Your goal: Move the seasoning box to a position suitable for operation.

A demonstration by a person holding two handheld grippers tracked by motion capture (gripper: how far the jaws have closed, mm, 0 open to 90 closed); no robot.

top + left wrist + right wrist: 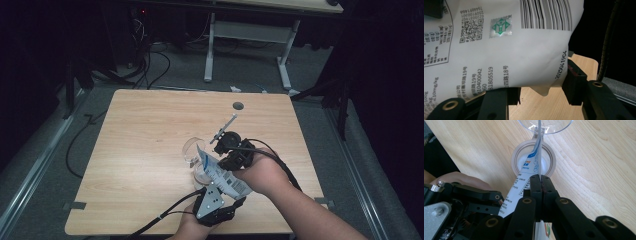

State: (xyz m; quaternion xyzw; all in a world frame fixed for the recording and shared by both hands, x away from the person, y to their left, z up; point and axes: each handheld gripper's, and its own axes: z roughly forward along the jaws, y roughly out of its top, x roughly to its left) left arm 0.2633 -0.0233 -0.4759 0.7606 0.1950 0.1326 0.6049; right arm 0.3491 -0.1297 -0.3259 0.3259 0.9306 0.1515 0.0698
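A white printed pouch [221, 176] with a barcode hangs tilted over a round beige-rimmed jar [533, 160] of white contents. The jar stands on the wooden table [145, 135], right beside a clear glass cup [191, 150]. My right gripper [540, 179] is shut on the pouch's thin upper edge, and the pouch's tip points down into the jar mouth. In the left gripper view the pouch [506, 47] bulges between the jaws. My left gripper [541, 86] is shut on that wide lower end, a pad pressing each side. Seen from above, the left gripper [226, 196] sits at the table's near edge.
A small round hole [238, 105] lies near the table's far edge. Cables trail from both grippers off the near side. Behind the table stands another desk on white legs [208, 52], with loose cables on the floor at the back left.
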